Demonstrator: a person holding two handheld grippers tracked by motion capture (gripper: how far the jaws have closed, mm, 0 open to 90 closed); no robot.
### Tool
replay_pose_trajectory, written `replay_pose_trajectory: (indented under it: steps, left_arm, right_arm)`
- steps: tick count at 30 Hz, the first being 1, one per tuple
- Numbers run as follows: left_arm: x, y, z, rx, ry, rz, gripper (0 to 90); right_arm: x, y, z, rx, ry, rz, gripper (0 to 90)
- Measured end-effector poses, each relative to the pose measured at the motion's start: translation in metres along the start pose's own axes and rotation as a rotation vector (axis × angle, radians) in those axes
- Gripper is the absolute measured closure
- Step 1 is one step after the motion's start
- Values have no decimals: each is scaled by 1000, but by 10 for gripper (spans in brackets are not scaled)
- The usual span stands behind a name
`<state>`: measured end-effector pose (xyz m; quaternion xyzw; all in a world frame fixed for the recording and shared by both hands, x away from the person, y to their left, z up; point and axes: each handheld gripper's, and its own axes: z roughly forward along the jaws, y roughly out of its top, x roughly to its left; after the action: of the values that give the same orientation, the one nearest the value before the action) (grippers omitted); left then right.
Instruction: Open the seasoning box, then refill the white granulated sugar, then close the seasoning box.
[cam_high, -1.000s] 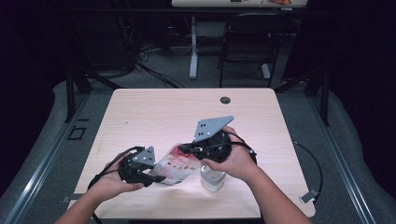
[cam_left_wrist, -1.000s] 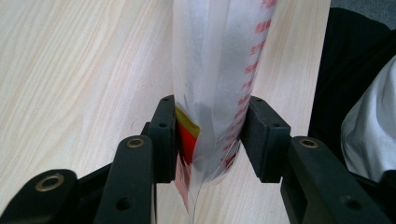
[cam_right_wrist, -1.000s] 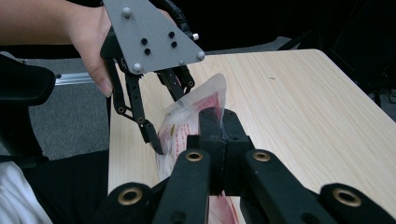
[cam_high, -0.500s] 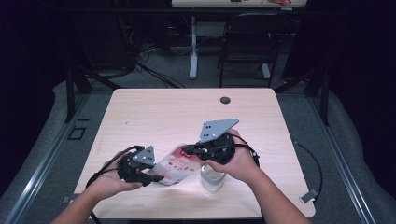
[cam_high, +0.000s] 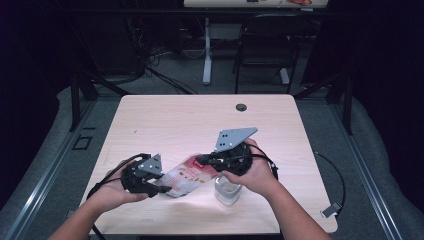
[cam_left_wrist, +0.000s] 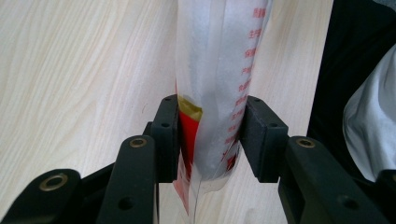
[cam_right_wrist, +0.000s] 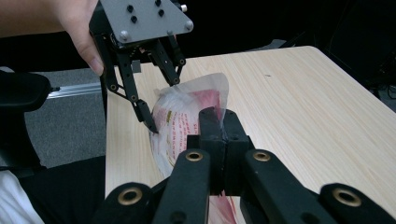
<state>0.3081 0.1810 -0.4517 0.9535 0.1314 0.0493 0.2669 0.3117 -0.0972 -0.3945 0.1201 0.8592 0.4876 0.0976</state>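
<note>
Here, low in the high view, a red-and-clear plastic pouch (cam_high: 187, 175) spans both grippers: the left gripper (cam_high: 162, 189) has it pressed between its jaws, the right gripper (cam_high: 202, 160) pinches its edge above a clear cup (cam_high: 227, 190).

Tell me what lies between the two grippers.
The red-and-white plastic pouch spans the gap: the left gripper clamps one end, the right gripper pinches the other. The high view shows it stretched between them above the table.
</note>
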Motion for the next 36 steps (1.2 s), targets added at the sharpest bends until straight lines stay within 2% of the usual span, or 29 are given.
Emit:
replay_pose_trajectory:
  steps: [13, 36]
  left_arm:
    - [1, 2, -6, 17, -1, 3, 622]
    - [2, 8, -19, 20, 7, 12, 635]
  right_arm:
    - [-3, -13, -2, -9, 0, 27, 900]
    - [-4, -20, -8, -36, -13, 44, 900]
